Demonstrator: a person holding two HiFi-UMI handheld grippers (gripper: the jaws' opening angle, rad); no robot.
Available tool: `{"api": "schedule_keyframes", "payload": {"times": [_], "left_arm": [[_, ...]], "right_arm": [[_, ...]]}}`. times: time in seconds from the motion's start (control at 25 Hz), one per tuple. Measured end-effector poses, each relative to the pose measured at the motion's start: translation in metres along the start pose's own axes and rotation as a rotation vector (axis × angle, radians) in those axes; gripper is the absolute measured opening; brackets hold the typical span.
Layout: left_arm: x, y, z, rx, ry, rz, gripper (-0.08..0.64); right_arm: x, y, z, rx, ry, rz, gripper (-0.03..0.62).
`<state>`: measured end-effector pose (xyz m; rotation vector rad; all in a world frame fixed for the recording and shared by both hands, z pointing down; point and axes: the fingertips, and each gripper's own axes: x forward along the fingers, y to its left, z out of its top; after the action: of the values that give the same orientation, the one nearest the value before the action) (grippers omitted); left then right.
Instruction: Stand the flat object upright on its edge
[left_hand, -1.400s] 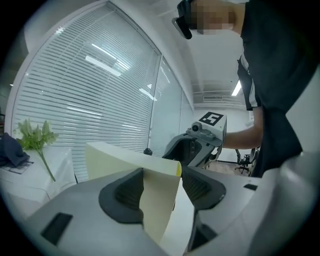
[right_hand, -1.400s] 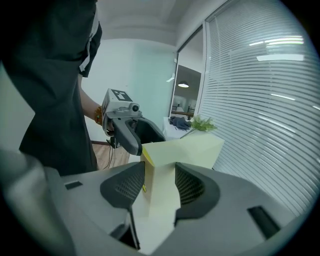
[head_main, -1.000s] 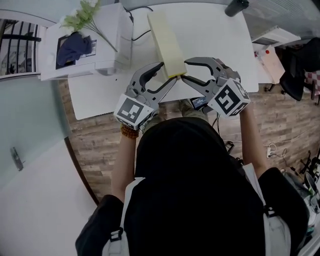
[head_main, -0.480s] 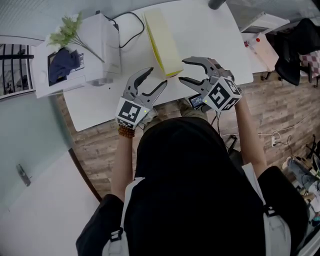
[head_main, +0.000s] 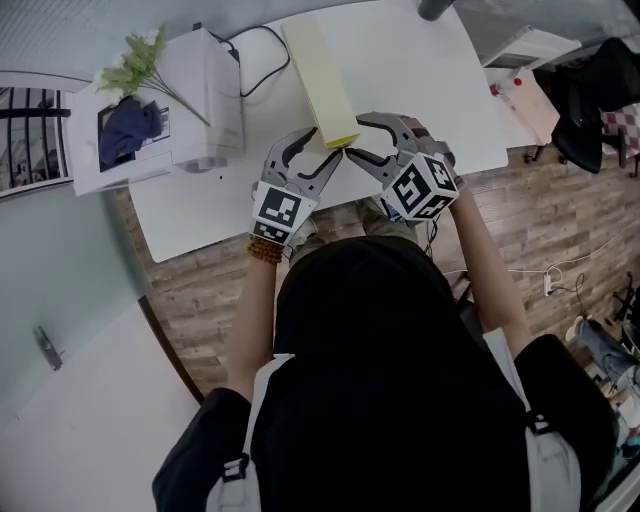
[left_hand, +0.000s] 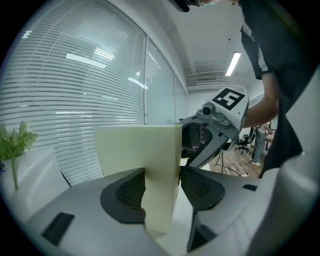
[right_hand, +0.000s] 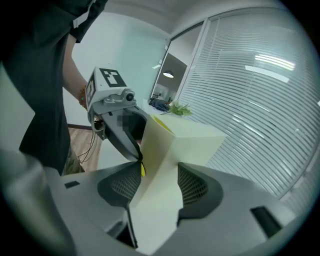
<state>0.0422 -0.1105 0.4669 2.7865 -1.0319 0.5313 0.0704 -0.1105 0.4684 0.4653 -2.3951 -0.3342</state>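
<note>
A long pale-yellow slab (head_main: 320, 80) sits on the white table (head_main: 420, 70), running away from me. In both gripper views (left_hand: 135, 145) (right_hand: 190, 140) it rises like a wall between the jaws, so it seems to stand on a long edge. My left gripper (head_main: 322, 145) (left_hand: 162, 172) straddles its near end from the left. Its pads flank both faces with no visible squeeze. My right gripper (head_main: 356, 136) (right_hand: 159, 180) straddles the same end from the right. Its jaws have just been opening and stand wide around the slab.
A white box-like machine (head_main: 190, 100) with a dark cloth (head_main: 128, 128) and a green sprig (head_main: 135, 60) fills the table's left part. A black cable (head_main: 255, 50) lies behind it. The table's near edge (head_main: 330, 200) is just below the grippers, with wooden floor beyond.
Half a second ago both grippers hung open short of the slab. They have since come down and forward, and now sit around its near end.
</note>
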Motion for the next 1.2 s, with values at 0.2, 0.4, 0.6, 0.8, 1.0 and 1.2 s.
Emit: {"api": "schedule_keyframes", "payload": {"times": [0.2,0.4,0.6,0.8,1.0,1.2], "left_arm": [[0.014,0.007,0.005,-0.013,-0.013,0.027,0.216],[0.032,0.014,0.013,-0.008,-0.001,0.018,0.212],[0.035,0.014,0.011,0.007,-0.014,0.037,0.218],[0.037,0.009,0.007,0.012,-0.025,0.048,0.156],[0.047,0.004,0.012,-0.031,-0.035,0.063,0.141],[0.049,0.004,0.016,-0.051,-0.060,0.092,0.143]], "right_arm": [[0.004,-0.015,-0.006,0.017,0.008,-0.056,0.208],[0.002,-0.034,-0.012,-0.019,0.022,-0.081,0.201],[-0.006,-0.039,-0.019,0.009,-0.033,-0.119,0.202],[-0.011,-0.042,-0.026,0.073,-0.080,-0.138,0.202],[-0.011,-0.049,-0.030,0.083,-0.089,-0.133,0.202],[-0.016,-0.051,-0.037,0.057,-0.090,-0.133,0.202]]}}
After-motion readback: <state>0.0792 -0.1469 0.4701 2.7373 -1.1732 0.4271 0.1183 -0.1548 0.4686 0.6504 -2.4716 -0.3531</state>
